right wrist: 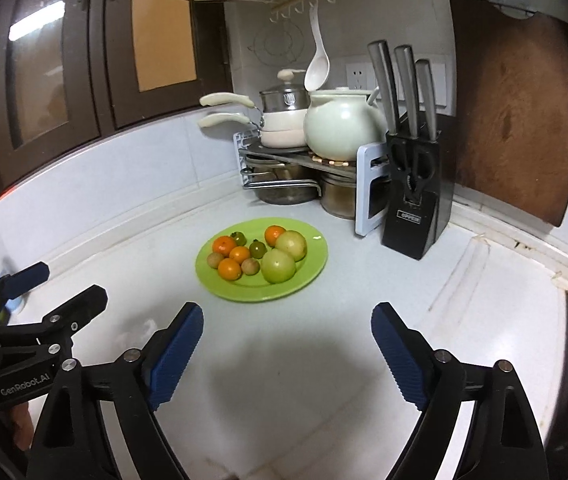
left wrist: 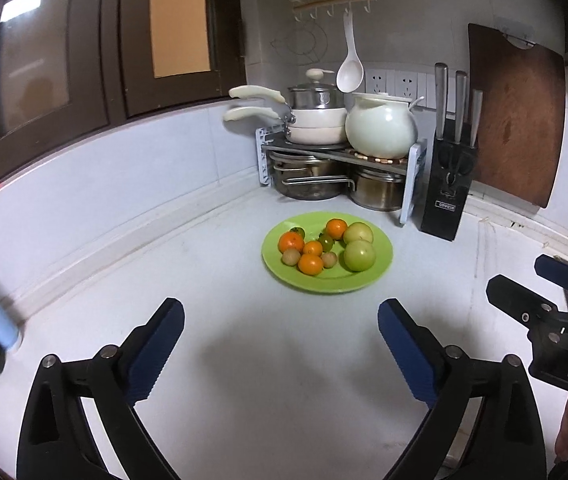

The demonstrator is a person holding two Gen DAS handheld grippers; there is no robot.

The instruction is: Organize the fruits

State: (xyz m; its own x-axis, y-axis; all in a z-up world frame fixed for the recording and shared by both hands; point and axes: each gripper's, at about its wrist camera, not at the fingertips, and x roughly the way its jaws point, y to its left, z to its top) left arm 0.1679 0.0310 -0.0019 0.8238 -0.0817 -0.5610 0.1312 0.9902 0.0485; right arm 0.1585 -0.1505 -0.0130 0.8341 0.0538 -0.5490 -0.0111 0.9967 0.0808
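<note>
Orange, green and brown round fruits [left wrist: 326, 250] lie on round lime-green plate [left wrist: 380, 266] near white countertop's [left wrist: 243, 360] back corner; left gripper [left wrist: 279, 314] and right gripper [right wrist: 287, 316] both spread apart, empty, well short of plate.

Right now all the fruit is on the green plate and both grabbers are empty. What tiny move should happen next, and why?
Probably nothing more than easing back. The oranges, the two big green fruits and the small ones all sit together on the green plate. The left hand-held gripper and the right hand-held gripper are both open, empty and short of the plate, so the sorting looks finished.
</note>
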